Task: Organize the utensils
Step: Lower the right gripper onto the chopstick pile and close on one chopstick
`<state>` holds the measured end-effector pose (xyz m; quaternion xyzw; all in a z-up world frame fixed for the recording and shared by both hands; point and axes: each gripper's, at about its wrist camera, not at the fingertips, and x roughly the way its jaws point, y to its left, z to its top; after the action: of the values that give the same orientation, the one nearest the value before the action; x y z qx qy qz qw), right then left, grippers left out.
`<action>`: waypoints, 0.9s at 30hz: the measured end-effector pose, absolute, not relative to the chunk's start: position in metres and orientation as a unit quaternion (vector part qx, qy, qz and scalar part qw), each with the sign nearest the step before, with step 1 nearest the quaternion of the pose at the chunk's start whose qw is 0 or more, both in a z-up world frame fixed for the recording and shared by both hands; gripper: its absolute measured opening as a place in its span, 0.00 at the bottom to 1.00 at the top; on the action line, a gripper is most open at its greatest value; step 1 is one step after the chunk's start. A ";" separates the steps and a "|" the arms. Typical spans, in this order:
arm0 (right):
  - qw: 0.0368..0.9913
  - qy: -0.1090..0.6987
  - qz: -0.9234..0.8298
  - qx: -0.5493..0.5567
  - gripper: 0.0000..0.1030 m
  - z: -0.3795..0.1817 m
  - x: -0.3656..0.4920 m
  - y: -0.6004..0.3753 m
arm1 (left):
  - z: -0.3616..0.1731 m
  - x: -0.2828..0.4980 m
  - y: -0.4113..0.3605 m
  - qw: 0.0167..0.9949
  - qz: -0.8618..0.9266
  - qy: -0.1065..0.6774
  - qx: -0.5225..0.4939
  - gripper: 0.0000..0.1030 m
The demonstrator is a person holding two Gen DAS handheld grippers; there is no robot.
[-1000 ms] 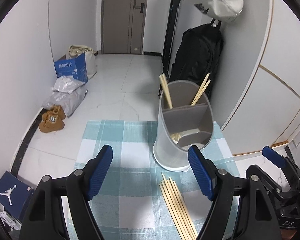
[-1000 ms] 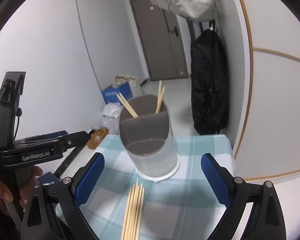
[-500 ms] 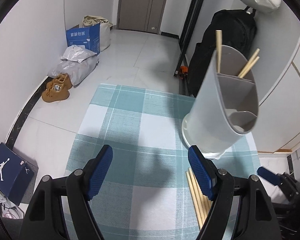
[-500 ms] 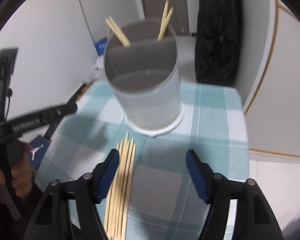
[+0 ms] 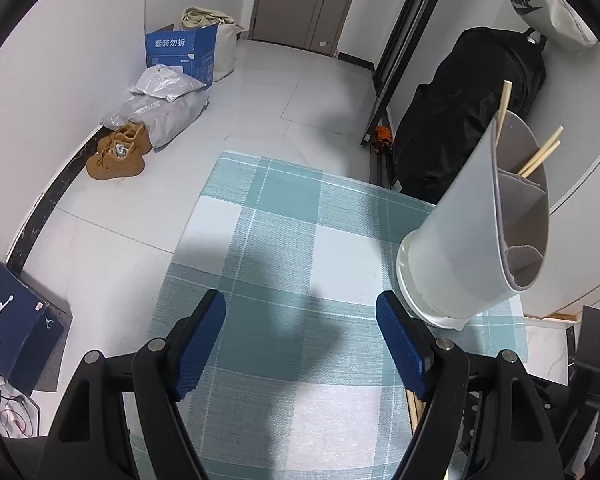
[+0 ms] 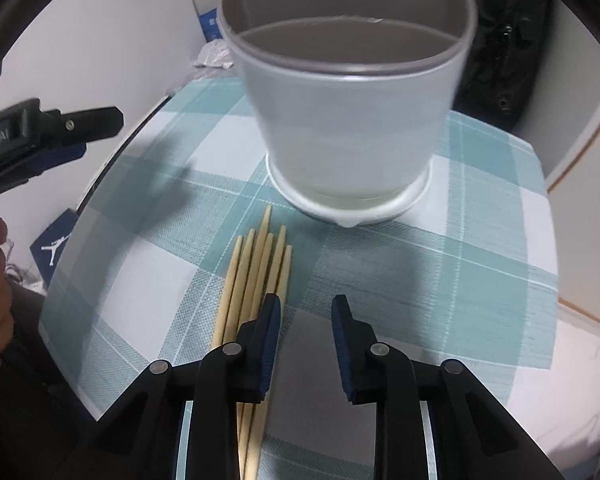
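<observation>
Task part done, by judgement: three chopsticks (image 5: 540, 158) upright in rear compartments of grey holder (image 6: 348, 92); six loose chopsticks (image 6: 256, 276) flat on checked cloth (image 6: 480, 240) just in front of holder, unsorted. Right gripper (image 6: 306, 316): jaws closing, nothing between, bundle beside left finger. Left gripper (image 5: 300, 344): jaws apart, empty, over cloth.

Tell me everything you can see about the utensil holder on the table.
The holder is a tall, round, pale grey cup, plastic by its look, standing upright in a white base dish on the checked cloth. Inner walls split it into compartments. In the left wrist view a few wooden chopsticks stick up from its far compartments. The loose chopsticks on the cloth point toward it, apart from its base. Neither hand-held gripper touches it.
</observation>
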<state>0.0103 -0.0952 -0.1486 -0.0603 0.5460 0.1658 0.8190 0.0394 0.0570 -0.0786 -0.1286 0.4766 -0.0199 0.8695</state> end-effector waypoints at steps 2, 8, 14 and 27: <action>0.817 0.548 0.168 -0.065 0.23 -0.151 0.011 -0.093 | -0.080 0.039 0.059 0.866 -0.021 0.482 -0.134 0.72; 0.820 0.538 0.155 -0.118 0.20 -0.149 0.004 -0.078 | -0.084 0.045 0.068 0.858 -0.015 0.492 -0.143 0.72; 0.817 0.544 0.154 -0.116 0.21 -0.148 0.015 -0.074 | -0.083 0.046 0.072 0.855 -0.011 0.496 -0.151 0.72; 0.839 0.518 0.158 -0.054 0.03 -0.129 0.000 -0.093 | -0.093 0.042 0.062 0.842 -0.038 0.522 -0.128 0.72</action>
<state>0.0004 -0.0927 -0.1292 -0.0544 0.5185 0.1583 0.8386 0.0418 0.0621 -0.0935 -0.1276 0.5224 -0.0381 0.8423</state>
